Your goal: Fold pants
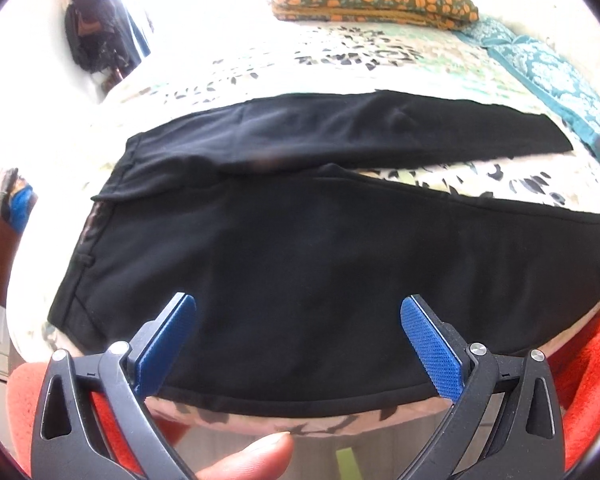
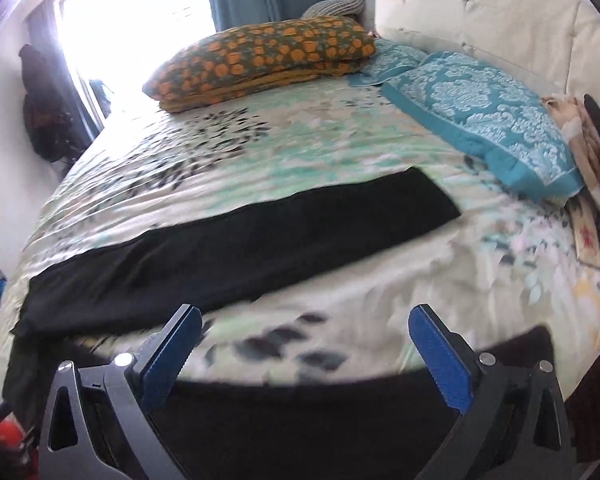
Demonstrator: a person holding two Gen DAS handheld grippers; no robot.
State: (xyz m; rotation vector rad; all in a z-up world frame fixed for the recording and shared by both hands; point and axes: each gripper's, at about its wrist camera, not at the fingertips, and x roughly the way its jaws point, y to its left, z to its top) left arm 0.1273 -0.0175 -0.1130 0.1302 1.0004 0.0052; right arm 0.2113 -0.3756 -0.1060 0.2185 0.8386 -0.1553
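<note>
The black soft-fabric pants (image 1: 300,248) lie flat on the flower-print bed sheet (image 2: 340,148), legs apart. Both your left gripper (image 1: 298,344) and right gripper (image 2: 305,354) are released (nothing between). The cloth is limp and light; take the hem edge.

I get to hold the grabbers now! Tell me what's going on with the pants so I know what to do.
Left gripper: open, holding nothing, over the near pant leg close to the bed's edge.
Right gripper: open, holding nothing, over the bedspread between the two legs.
Black pants: spread flat on the bed, waistband to the left in the left wrist view, legs apart in a V; the far leg lies straight across.
Done: pants look laid out and fairly smooth.
Left: no fold shows yet. Probably bring one leg onto the other, then fold along the length.
</note>
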